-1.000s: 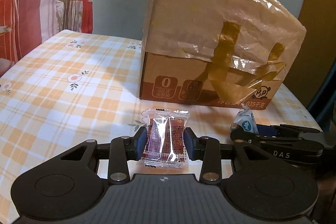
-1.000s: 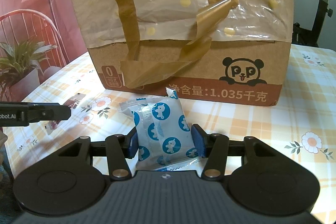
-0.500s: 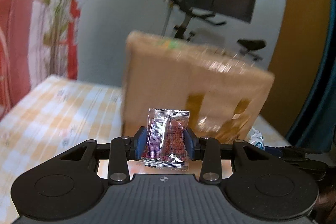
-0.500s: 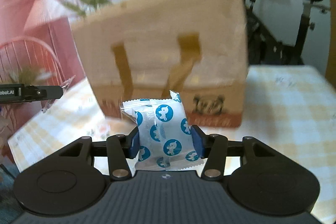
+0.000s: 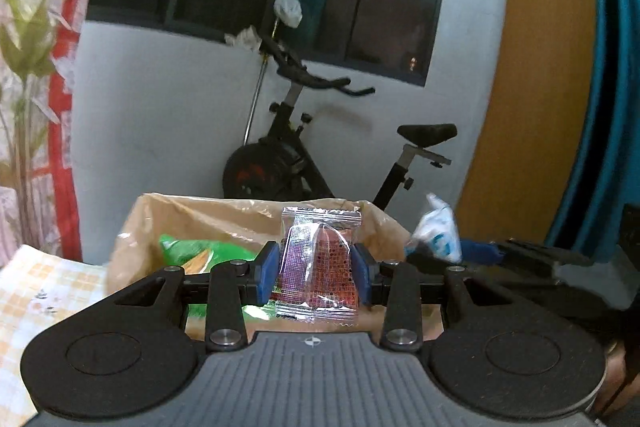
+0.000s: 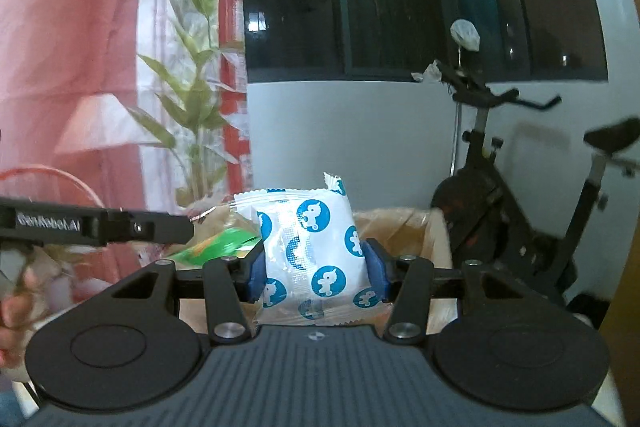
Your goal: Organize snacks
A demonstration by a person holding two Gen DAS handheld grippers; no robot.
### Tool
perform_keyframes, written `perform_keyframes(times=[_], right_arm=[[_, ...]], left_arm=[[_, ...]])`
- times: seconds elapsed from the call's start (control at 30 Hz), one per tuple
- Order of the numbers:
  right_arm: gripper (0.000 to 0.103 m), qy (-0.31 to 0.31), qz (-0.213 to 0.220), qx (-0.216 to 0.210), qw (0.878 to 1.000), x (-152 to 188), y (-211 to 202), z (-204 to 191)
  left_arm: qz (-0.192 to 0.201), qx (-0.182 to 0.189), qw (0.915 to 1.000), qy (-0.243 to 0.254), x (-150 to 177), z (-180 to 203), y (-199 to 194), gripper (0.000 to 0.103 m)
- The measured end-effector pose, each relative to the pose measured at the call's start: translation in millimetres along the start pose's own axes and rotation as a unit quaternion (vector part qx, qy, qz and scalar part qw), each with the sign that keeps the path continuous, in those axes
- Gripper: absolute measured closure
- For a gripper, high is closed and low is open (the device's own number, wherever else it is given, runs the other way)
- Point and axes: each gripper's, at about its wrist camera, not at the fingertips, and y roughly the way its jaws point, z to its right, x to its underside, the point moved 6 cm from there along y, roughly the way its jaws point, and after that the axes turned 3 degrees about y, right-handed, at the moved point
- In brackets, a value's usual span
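Observation:
My left gripper [image 5: 316, 273] is shut on a clear packet with a red snack [image 5: 320, 263], held upright above the near rim of the cardboard box [image 5: 132, 239]. My right gripper [image 6: 316, 269] is shut on a white packet with blue round prints [image 6: 316, 247], also raised at the box's open top [image 6: 404, 227]. The box has a plastic liner, and a green snack bag [image 5: 196, 253] lies inside it. In the left wrist view the right gripper with its white packet [image 5: 436, 235] shows at the right. The left gripper's finger [image 6: 104, 227] crosses the right wrist view at the left.
A checked floral tablecloth [image 5: 40, 287] covers the table left of the box. Behind the box stands a black exercise bike [image 5: 296, 163] against a grey wall with a dark window. A red and white curtain [image 6: 80, 67] with leaf print hangs at the left.
Both grippers rose with their packets from table level in front of the box to the height of its open top; the box's inside and the green bag came into view.

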Motion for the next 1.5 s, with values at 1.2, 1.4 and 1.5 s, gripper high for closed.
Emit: perform_keyframes(times=[1.2,1.4,1.5], right_arm=[[0.0,0.073,-0.014,0.034,0.997,-19.2,-11.5,-8.2],[0.0,0.064,-0.011,0.076,0.995,-29.9,-46.5,-37.6],[0.0,0.071,-0.008,0.075,0.995,-33.2,-62.8,-47.7]], left_arm=[[-0.038,-0.125,0.99,0.054,-31.8,-5.7,-54.1,0.007],[-0.007,-0.186,0.9777,0.097,-34.3,4.8,-103.1,0.007],[0.004,-0.192,0.9771,0.092,-33.5,10.3,-125.5,0.007]])
